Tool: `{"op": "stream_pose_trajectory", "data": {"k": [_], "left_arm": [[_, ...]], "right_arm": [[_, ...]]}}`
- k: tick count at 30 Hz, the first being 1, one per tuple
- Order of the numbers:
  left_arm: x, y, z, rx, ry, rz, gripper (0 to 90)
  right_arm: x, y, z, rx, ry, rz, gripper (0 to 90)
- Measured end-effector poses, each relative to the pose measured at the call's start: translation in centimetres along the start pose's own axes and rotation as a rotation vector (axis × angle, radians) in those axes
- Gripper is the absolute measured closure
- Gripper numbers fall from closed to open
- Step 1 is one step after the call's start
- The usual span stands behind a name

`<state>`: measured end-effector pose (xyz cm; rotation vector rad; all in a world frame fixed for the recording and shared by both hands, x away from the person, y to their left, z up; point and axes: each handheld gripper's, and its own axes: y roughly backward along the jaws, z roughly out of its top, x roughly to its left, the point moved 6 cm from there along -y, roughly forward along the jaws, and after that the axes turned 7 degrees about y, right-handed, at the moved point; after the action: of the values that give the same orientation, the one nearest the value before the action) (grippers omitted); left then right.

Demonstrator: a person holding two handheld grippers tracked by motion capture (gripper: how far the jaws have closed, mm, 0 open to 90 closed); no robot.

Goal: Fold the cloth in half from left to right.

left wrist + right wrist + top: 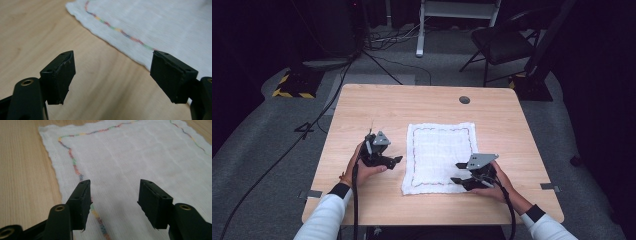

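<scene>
So the white cloth (439, 156) with the rainbow-stitched border is lying flat and spread out on the wooden table (362, 107), a bit right of the middle. The two grippers sit one on each side of it.

The left gripper (396, 160) is just off the cloth's left edge, over bare wood, pointing toward it. In the left gripper view its jaws are spread wide with nothing between them except tabletop, and the cloth's hem (117, 43) runs diagonally just past the tips, so it's close but not touching.

The right gripper (458, 173) is at the cloth's near right corner, with its tips already over the fabric. In the right gripper view the jaws are also spread apart, nothing pinched, with the cloth (130, 167) stretching out right underneath and ahead of them, and the coloured stitch line passing by one jaw.
</scene>
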<state>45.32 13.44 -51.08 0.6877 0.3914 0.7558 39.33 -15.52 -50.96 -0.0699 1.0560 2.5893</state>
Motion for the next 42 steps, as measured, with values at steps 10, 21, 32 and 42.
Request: {"op": "stream_pose_trajectory", "data": {"k": [10,21,32,42], "left_arm": [[2.0,-4.0,4.7,-0.013,-0.007,0.052,20.7],[3.7,-8.2,7.1,0.005,0.049,0.109,21.5],[4.1,-10.5,6.7,0.045,0.125,0.095,19.0],[3.8,-11.1,6.5,0.04,0.133,0.083,18.4]], "right_arm": [[2.3,-3.8,3.5,-0.012,0.082,0.073,44.3],[4.6,-7.2,5.6,-0.003,0.133,0.114,45.9],[6.5,-8.4,6.6,-0.007,0.168,0.157,47.2],[7.8,-10.0,7.5,-0.001,0.201,0.173,46.2]]}}
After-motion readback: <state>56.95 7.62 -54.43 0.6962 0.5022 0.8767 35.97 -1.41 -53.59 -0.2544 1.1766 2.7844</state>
